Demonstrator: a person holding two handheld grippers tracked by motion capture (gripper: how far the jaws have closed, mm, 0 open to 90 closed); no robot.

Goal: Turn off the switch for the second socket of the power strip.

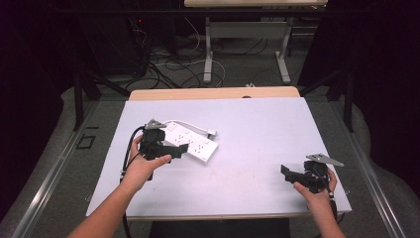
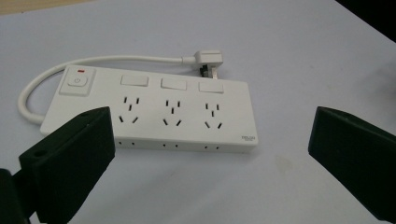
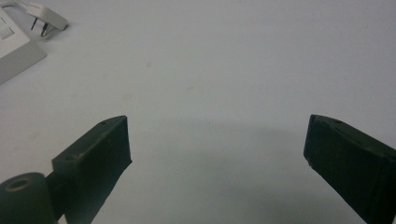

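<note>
On the table's (image 1: 257,148) left half: white power strip (image 2: 154,109) flat, own plug (image 2: 208,59) loose beside it | left tool (image 1: 176,150) released, just short of strip | right tool (image 1: 287,171) released, well apart | progress: judged unstarted, nothing grasped or plugged.

Left gripper (image 1: 174,150): held in left hand (image 1: 144,168), jaws wide apart. Right gripper (image 1: 292,172): held in right hand (image 1: 317,192), jaws wide apart.
</note>
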